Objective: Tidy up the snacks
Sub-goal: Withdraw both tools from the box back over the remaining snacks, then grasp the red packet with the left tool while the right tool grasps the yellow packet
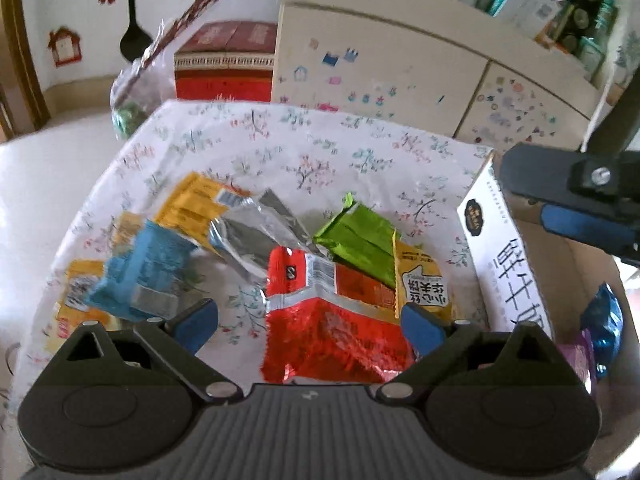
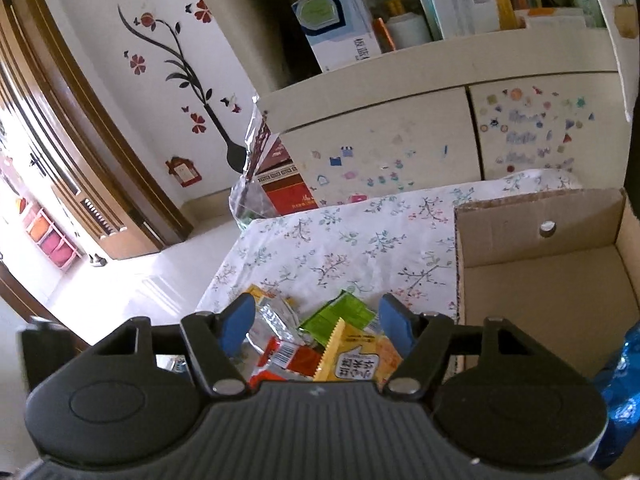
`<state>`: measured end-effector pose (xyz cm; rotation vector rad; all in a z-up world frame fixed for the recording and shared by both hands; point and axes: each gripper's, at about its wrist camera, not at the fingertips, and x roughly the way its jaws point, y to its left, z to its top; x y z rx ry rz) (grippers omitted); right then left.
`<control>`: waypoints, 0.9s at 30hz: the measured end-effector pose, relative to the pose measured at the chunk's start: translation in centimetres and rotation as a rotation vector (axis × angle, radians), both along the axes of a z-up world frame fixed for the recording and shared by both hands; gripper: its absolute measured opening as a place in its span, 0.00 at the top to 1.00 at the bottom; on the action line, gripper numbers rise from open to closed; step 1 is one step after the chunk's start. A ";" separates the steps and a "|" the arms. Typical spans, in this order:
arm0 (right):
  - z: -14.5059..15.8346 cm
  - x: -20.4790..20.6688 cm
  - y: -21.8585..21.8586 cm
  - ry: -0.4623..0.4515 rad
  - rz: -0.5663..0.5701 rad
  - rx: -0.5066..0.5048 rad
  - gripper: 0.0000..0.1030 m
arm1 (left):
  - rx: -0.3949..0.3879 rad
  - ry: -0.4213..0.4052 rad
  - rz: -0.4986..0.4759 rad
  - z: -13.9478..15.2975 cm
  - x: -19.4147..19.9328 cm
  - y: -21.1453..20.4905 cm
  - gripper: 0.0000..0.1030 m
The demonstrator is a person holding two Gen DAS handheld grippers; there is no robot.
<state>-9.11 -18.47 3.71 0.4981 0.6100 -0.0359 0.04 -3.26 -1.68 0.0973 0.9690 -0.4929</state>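
Observation:
Several snack packets lie in a heap on the flowered tablecloth (image 1: 320,152). They include a red packet (image 1: 332,332), a green one (image 1: 356,240), a yellow one (image 1: 424,284), a silver one (image 1: 256,236) and a blue one (image 1: 140,272). My left gripper (image 1: 312,324) is open wide just over the heap, and the red packet lies between its fingers without being pressed. My right gripper (image 2: 316,326) hovers open above the same heap, over the yellow packet (image 2: 360,360) and the green packet (image 2: 340,314). One of its blue fingers (image 1: 580,224) shows in the left wrist view.
An open cardboard box (image 2: 540,280) stands at the right of the heap, with a white printed flap (image 1: 508,252). Blue (image 1: 604,320) and purple (image 1: 580,360) packets lie inside it. A cream cabinet (image 2: 380,140), a red carton (image 1: 224,64) and a clear bag (image 2: 248,196) stand beyond the table's far edge.

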 end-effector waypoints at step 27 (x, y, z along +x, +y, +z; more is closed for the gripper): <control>-4.9 5.1 2.7 0.222 -0.055 -0.068 0.20 | 0.076 0.027 0.155 -0.5 -0.2 7.4 0.31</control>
